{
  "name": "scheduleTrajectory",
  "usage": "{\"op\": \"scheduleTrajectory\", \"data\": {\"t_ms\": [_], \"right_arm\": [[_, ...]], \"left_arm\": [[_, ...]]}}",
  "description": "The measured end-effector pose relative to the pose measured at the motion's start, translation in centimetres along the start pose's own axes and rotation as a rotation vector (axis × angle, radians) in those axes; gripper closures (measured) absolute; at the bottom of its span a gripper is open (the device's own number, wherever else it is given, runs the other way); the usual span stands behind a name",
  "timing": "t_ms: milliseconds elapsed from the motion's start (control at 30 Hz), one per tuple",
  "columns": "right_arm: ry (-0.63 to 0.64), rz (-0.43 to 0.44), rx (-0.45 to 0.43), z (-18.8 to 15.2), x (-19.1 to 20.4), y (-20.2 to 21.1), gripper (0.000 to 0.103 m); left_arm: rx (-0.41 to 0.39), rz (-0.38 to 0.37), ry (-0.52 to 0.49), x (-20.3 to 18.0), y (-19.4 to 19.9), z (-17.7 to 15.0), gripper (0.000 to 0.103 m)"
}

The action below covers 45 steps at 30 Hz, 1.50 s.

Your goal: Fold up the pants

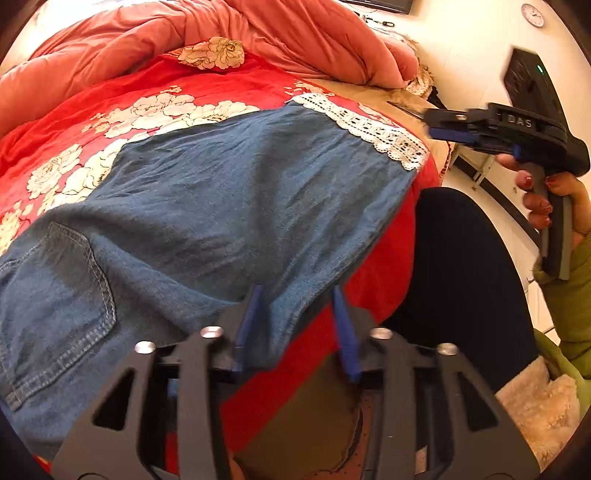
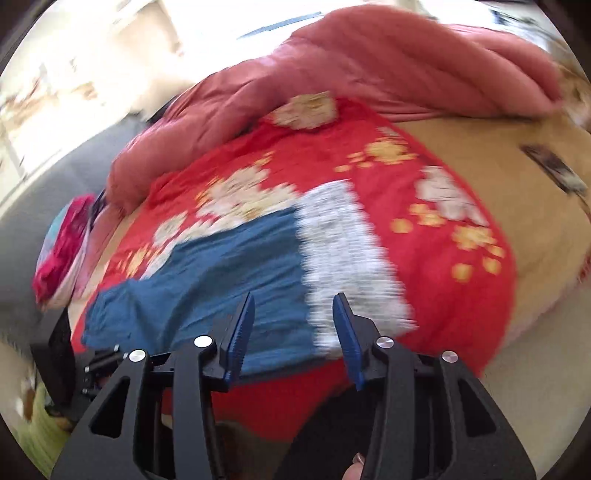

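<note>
Matt denim pants [image 1: 207, 192] (white lace hem [image 1: 364, 127]) lie on smooth red floral cloth [image 1: 122, 92].

One pants [image 1: 207, 206], two grippers (one clock [image 1: 533, 14]).

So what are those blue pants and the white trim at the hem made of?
The pants look like soft, washed denim: faded matte blue, with fine creases and contrast double stitching around the back pocket. The white trim looks like cotton crochet lace, judging by its openwork holes and scalloped edge. The fibre itself can't be confirmed by sight.
</note>
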State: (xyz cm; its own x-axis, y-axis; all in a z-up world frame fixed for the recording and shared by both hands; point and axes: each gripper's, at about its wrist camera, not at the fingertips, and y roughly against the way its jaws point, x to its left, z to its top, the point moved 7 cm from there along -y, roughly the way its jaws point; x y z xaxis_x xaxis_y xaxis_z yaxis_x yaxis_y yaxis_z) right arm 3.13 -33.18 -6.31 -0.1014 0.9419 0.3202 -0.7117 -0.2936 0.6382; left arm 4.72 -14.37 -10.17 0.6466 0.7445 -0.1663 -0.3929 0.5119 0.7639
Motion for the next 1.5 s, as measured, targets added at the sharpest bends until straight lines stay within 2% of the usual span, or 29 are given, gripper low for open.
{"op": "scheduleTrajectory", "data": {"t_ms": [67,133,200,267,333,433,467,500,600,633,767,800,833,967,1033,1100,1167,1233,1333,1400,1433,1500], "right_arm": [[0.056,0.004,0.052,-0.6,1.6,-2.1,0.058],[0.088,-0.019,0.164,-2.0,2.2,-5.1,0.056],[0.074,-0.051,0.248,-3.7,1.4,-7.4,0.054],[0.046,-0.01,0.221,-4.1,1.2,-7.3,0.05],[0.03,0.008,0.207,-3.7,1.2,-6.5,0.05],[0.047,0.024,0.128,-2.6,1.7,-4.5,0.046],[0.05,0.032,0.114,-2.5,1.9,-4.1,0.046],[0.049,0.041,0.106,-2.3,2.2,-3.8,0.046],[0.085,0.047,0.098,-1.9,3.4,-3.7,0.046],[0.105,0.039,0.105,-1.8,3.7,-4.1,0.046],[0.139,0.032,0.121,-1.1,4.9,-5.5,0.046],[0.146,0.027,0.129,-0.9,5.1,-6.1,0.046],[0.145,0.016,0.138,-0.9,5.1,-6.7,0.046],[0.143,-0.009,0.195,-1.4,4.6,-8.7,0.045],[0.149,-0.014,0.195,-1.7,4.6,-8.5,0.045],[0.147,-0.015,0.196,-1.9,4.4,-8.3,0.045],[0.141,-0.014,0.194,-2.2,4.2,-8.4,0.045],[0.138,-0.016,0.192,-2.3,4.1,-8.7,0.045],[0.138,-0.006,0.188,-2.4,4.0,-8.5,0.045],[0.13,0.01,0.184,-2.4,4.0,-8.0,0.044],[0.123,0.022,0.176,-2.3,4.0,-7.7,0.04],[0.125,0.041,0.144,-1.9,4.2,-6.7,0.039]], "left_arm": [[-0.006,0.003,0.016,0.0,0.5,-0.3,0.069],[-0.036,-0.006,0.067,0.4,2.0,-0.5,0.068],[-0.097,-0.011,0.141,1.3,4.6,-0.7,0.063],[-0.157,0.017,0.206,2.8,7.3,-1.0,0.052],[-0.204,0.105,0.299,5.7,10.4,-1.7,0.048],[-0.197,0.326,0.42,10.8,13.5,-3.4,0.039],[-0.184,0.364,0.454,12.1,14.0,-4.0,0.038],[-0.166,0.387,0.522,13.8,14.3,-4.9,0.038],[-0.14,0.371,0.72,17.2,14.3,-7.6,0.037],[-0.13,0.379,0.753,17.7,14.1,-8.2,0.036],[-0.137,0.314,0.75,17.3,12.5,-7.6,0.037],[-0.142,0.301,0.739,17.0,11.9,-7.2,0.047],[-0.128,0.329,0.731,17.2,11.4,-7.0,0.063],[-0.12,0.372,0.688,17.8,12.4,-6.8,0.068],[-0.109,0.426,0.662,18.4,13.6,-7.2,0.068],[-0.07,0.435,0.653,18.8,13.9,-8.2,0.067],[-0.018,0.439,0.667,19.3,13.0,-9.1,0.062],[-0.008,0.439,0.692,19.7,12.8,-9.4,0.052],[-0.041,0.46,0.708,19.9,14.2,-9.5,0.042],[-0.072,0.481,0.697,19.2,15.8,-9.4,0.042],[-0.105,0.5,0.692,18.9,17.0,-9.0,0.042],[-0.171,0.514,0.666,18.1,19.0,-7.7,0.041]]}}
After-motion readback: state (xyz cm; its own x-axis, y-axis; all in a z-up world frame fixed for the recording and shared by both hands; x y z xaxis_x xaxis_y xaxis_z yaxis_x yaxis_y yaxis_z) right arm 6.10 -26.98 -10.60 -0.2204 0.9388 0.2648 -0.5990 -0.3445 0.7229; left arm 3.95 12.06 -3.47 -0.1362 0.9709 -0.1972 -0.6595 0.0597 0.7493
